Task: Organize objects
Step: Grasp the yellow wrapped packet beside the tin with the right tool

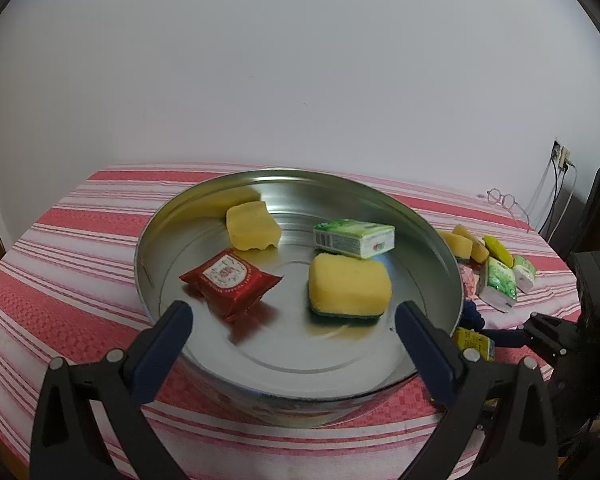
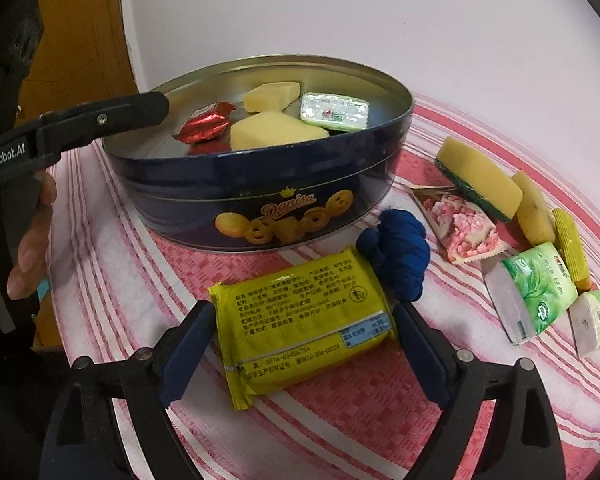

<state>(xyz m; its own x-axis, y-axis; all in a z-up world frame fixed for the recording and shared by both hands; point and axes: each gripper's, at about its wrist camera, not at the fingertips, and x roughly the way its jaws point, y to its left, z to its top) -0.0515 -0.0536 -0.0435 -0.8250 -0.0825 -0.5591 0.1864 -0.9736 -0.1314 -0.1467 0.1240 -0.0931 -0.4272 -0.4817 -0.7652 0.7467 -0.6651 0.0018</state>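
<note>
A round blue cookie tin (image 2: 260,200) stands on the striped cloth; its rim shows in the left wrist view (image 1: 440,232). Inside lie a red packet (image 1: 230,282), a yellow sponge with green base (image 1: 350,288), a torn yellow sponge (image 1: 252,226) and a green tissue pack (image 1: 354,238). My left gripper (image 1: 292,322) is open and empty over the tin's near rim. My right gripper (image 2: 302,332) is open, its fingers on either side of a yellow snack packet (image 2: 300,324) lying on the cloth; whether the pads touch it is unclear.
A blue cloth knot (image 2: 398,254) lies just beyond the yellow packet. To the right sit a pink snack packet (image 2: 460,226), sponges (image 2: 480,184), two green tissue packs (image 2: 534,292) and a yellow bar (image 2: 570,244). Glasses (image 1: 502,200) and wall cables (image 1: 556,184) are far right.
</note>
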